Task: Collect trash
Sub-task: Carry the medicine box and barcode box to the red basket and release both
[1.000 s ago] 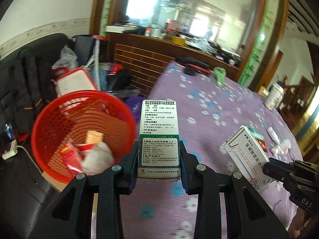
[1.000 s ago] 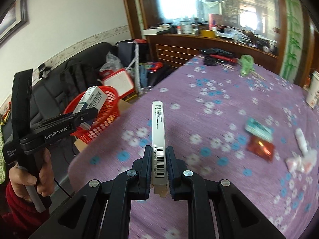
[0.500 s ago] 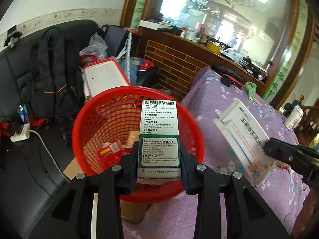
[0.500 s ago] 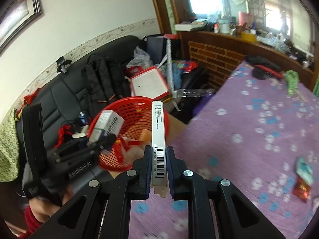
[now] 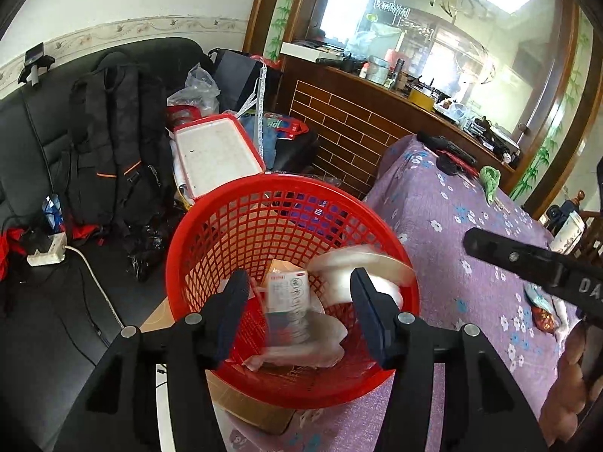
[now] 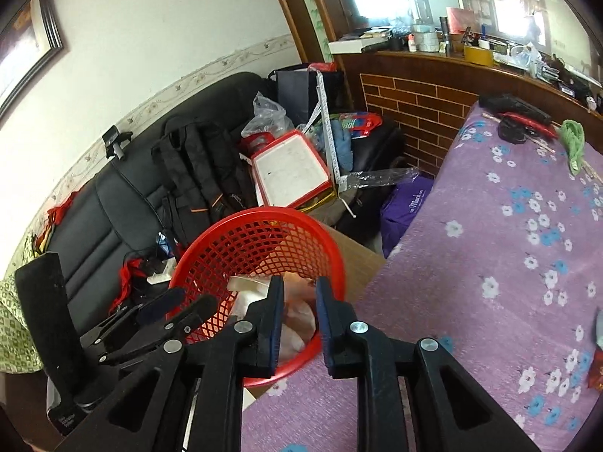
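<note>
Hovering over the red basket (image 5: 211, 226), the left gripper (image 5: 299, 312) has its jaws spreading apart with nothing pressed between the pads; a small medicine carton (image 5: 288, 293) shows blurred between them, apparently dropping into the basket. In the right wrist view the right gripper (image 6: 299, 320) also hangs over the basket's near rim, its jaws parting and empty, with only pale wrappers visible through the gap.

Inside the basket lie the carton, a flat white box (image 5: 358, 271), also blurred, and crumpled pale packaging (image 5: 320, 342). The basket sits on a cardboard box (image 5: 248, 410) just left of the table, its rim close against the purple floral tablecloth (image 5: 452, 226).

Further right on the cloth, a red wrapper (image 5: 542, 318) and some pale scraps beside it remain, partly hidden behind the right gripper's arm. These look very light, thin and crinkly, likely to slide on the cloth, so a pinch across a raised fold or edge would probably hold better than a flat press. The cartons seem light and stiff, easy to crush; gripping across the narrow faces should suit them.

Beyond the basket stand a black sofa (image 5: 34, 143) with a backpack (image 5: 113, 143), a white foam box (image 5: 215, 154), and at the far end of the table a green cloth (image 5: 490, 179).
</note>
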Action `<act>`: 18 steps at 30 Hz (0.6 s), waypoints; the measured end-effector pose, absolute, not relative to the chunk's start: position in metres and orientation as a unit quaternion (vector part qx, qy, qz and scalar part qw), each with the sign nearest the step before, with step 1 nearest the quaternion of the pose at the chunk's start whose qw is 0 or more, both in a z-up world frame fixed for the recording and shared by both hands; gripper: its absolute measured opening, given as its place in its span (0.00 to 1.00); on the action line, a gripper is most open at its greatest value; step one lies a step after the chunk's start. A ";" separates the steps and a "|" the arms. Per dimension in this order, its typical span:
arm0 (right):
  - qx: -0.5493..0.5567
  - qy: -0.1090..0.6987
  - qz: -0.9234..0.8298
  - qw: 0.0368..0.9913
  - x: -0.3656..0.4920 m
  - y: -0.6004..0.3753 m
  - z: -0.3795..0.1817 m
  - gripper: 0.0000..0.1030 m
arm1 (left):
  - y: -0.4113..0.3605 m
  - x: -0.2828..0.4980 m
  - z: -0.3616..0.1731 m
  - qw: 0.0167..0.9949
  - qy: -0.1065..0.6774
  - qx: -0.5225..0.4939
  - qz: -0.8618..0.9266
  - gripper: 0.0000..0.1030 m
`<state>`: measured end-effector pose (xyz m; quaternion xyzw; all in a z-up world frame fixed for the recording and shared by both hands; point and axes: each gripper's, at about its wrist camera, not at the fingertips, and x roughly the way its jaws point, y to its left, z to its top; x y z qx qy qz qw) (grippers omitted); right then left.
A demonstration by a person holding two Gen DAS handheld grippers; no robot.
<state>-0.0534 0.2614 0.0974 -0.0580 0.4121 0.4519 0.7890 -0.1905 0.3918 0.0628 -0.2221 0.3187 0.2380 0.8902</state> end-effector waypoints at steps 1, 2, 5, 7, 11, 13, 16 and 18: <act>-0.055 0.411 0.452 0.790 -0.054 0.256 0.099 0.19 | 0.390 -0.190 0.063 0.889 0.319 -0.224 0.239 0.53; -0.053 0.407 0.452 0.792 -0.055 0.250 0.101 0.22 | 0.387 -0.191 0.064 0.890 0.317 -0.224 0.237 0.53; -0.057 0.393 0.441 0.805 -0.060 0.224 0.104 0.43 | 0.373 -0.193 0.067 0.895 0.311 -0.212 0.239 0.62; -0.062 0.386 0.430 0.814 -0.064 0.205 0.104 0.51 | 0.360 -0.191 0.070 0.899 0.309 -0.199 0.238 0.64; -0.088 0.369 0.396 0.836 -0.074 0.166 0.101 0.65 | 0.325 -0.183 0.072 0.909 0.308 -0.177 0.216 0.67; -0.098 0.358 0.360 0.856 -0.078 0.137 0.097 0.67 | 0.305 -0.177 0.070 0.914 0.311 -0.164 0.203 0.70; -0.093 0.355 0.323 0.872 -0.079 0.098 0.092 0.74 | 0.275 -0.163 0.064 0.919 0.318 -0.144 0.183 0.70; -0.079 0.362 0.305 0.878 -0.078 0.074 0.091 0.78 | 0.255 -0.152 0.059 0.920 0.328 -0.133 0.166 0.70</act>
